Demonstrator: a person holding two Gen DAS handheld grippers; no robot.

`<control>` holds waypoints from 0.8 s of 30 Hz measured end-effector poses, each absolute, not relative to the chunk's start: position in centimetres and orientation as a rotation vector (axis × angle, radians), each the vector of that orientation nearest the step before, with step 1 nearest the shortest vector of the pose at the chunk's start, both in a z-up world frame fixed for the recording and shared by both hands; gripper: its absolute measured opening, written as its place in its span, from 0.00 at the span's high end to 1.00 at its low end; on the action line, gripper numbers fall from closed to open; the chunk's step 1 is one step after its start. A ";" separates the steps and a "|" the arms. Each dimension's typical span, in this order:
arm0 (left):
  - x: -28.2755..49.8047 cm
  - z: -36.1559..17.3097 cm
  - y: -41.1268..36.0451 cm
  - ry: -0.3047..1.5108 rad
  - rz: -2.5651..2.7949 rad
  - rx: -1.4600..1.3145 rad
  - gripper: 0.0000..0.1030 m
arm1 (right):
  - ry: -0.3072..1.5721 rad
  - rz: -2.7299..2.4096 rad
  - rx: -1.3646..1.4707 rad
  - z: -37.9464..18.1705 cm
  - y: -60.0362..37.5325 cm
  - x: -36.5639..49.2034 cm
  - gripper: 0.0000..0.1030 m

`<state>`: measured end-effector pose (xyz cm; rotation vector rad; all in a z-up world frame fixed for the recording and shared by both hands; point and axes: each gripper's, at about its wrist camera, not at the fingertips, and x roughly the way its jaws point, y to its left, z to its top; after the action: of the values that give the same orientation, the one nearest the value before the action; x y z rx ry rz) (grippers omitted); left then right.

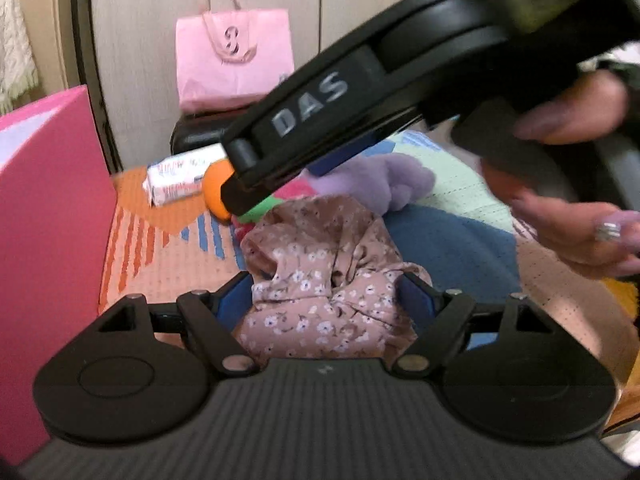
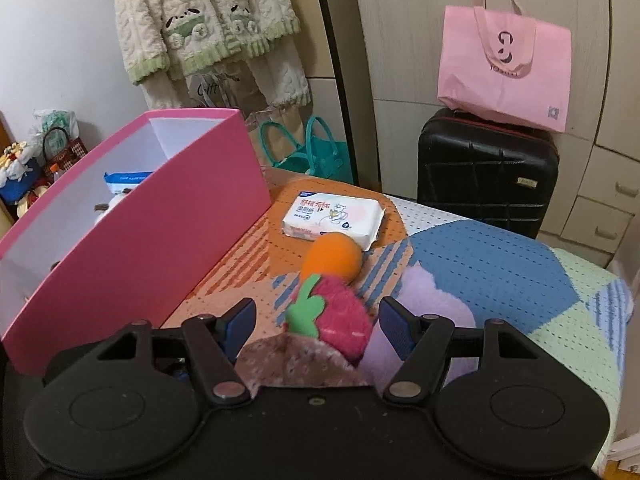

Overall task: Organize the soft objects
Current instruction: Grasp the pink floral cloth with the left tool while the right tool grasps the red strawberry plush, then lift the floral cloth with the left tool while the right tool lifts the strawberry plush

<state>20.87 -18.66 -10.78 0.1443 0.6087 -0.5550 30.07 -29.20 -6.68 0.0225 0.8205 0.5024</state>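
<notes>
A crumpled pink-brown floral cloth [image 1: 320,280] lies on the patterned bedcover, between the blue pads of my left gripper [image 1: 326,300], which stands open around it. My right gripper [image 1: 256,192] reaches in from the upper right, a person's hand [image 1: 580,220] behind it. In the right wrist view my right gripper [image 2: 318,320] is open over a red strawberry plush [image 2: 340,320] with a green leaf. An orange plush [image 2: 332,256] lies just beyond it, a purple plush [image 2: 424,300] to its right, and the floral cloth [image 2: 296,364] at the bottom.
An open pink box [image 2: 140,220] with a few items inside stands on the left. A white tissue pack [image 2: 332,220] lies beyond the orange plush. Behind the bed stands a black suitcase [image 2: 484,172] with a pink tote bag [image 2: 508,68] on it, beside a teal bag [image 2: 312,152].
</notes>
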 end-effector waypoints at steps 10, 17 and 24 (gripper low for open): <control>20.8 -10.9 -17.9 0.648 -0.542 0.089 0.68 | 0.850 0.497 0.006 -7.9 -28.5 31.1 0.49; 19.4 -10.6 -15.3 0.635 -0.420 0.020 0.78 | 0.896 0.530 0.235 -8.7 -31.3 31.8 0.51; 19.8 -11.1 -16.1 0.664 -0.445 0.009 0.73 | 0.897 0.503 0.128 -8.9 -29.4 31.7 0.49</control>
<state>19.84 -16.11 -11.11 0.0090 0.6636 -0.4452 31.69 -29.41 -8.93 0.1276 0.8974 0.5028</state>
